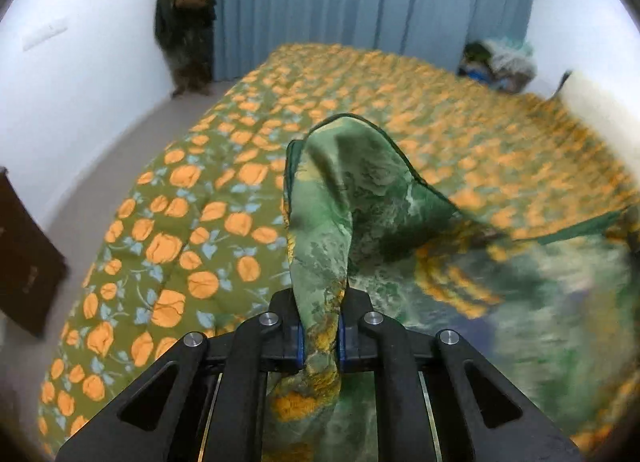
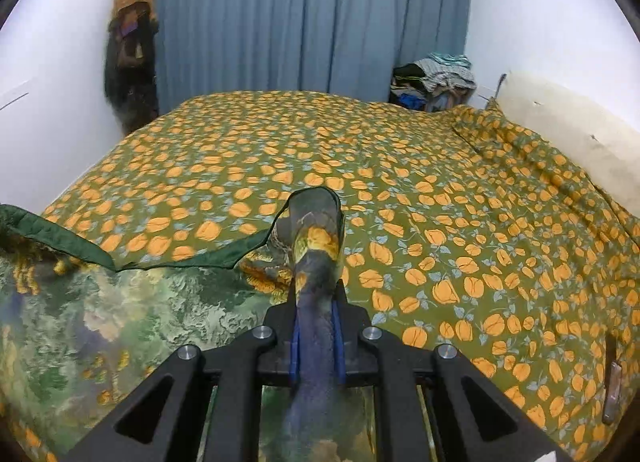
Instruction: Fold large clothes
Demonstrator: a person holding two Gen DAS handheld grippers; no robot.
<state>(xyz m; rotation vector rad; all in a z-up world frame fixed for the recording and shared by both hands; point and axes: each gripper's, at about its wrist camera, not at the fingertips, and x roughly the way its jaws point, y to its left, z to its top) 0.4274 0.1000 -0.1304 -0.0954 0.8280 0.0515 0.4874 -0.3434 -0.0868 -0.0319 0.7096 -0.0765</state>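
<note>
A large green patterned garment (image 1: pixel 360 198) with a dark green hem lies on the bed. A bunched corner of it stands up between the fingers of my left gripper (image 1: pixel 320 326), which is shut on it. The rest spreads blurred to the right. In the right wrist view the same garment (image 2: pixel 120 314) covers the lower left of the bed, its hem (image 2: pixel 60 238) running across. Another corner of it rises through my right gripper (image 2: pixel 316 326), whose blue pads (image 2: pixel 295 342) press on the fabric.
The bed carries a green cover with orange flowers (image 2: pixel 440 222). Blue curtains (image 2: pixel 304 14) hang behind it. Clothes hang on the left wall (image 2: pixel 130 50). A pile of laundry (image 2: pixel 436 78) sits at the far right corner. A dark cabinet (image 1: pixel 24 254) stands left of the bed.
</note>
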